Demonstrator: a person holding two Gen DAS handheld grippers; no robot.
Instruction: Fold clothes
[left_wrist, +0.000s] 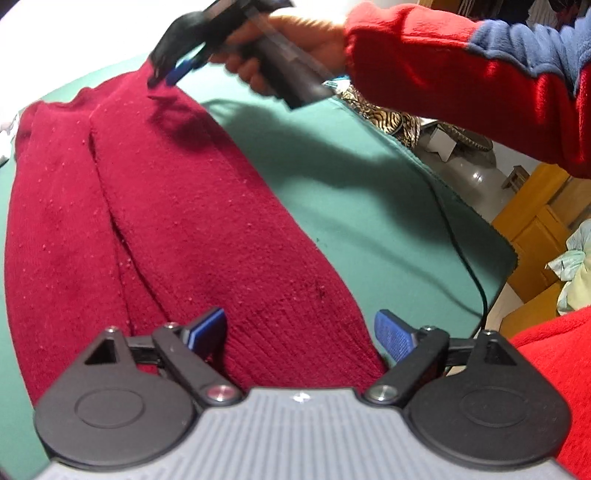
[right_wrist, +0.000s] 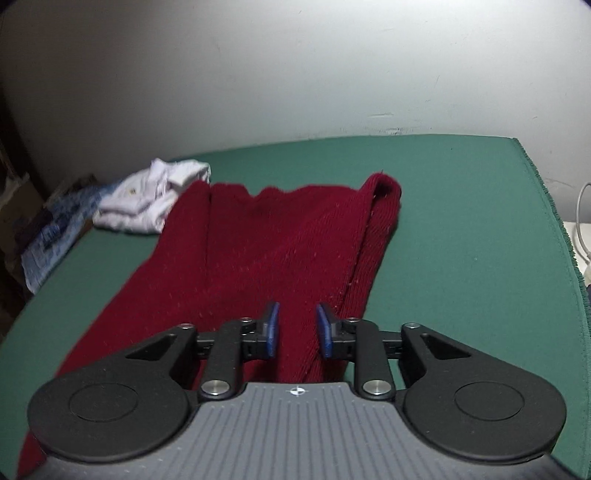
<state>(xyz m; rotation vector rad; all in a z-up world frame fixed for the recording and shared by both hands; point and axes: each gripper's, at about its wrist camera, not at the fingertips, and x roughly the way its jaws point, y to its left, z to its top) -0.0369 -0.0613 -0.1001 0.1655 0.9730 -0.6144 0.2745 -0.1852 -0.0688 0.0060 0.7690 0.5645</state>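
right wrist view: green table cover (right_wrist: 461, 229) against plain white wall (right_wrist: 295, 66)

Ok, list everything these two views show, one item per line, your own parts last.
sweater: 1, dark red, flat on the cloth, sides folded in
table cloth: 1, green, under the sweater
folded garment: 1, white, at the sweater's far left corner
black cable: 1, on the cloth's right side
left gripper: 1, blue pads, open over the hem
right gripper: 1, blue pads, open above the sweater
hand: 1, red sleeve, holding the right gripper
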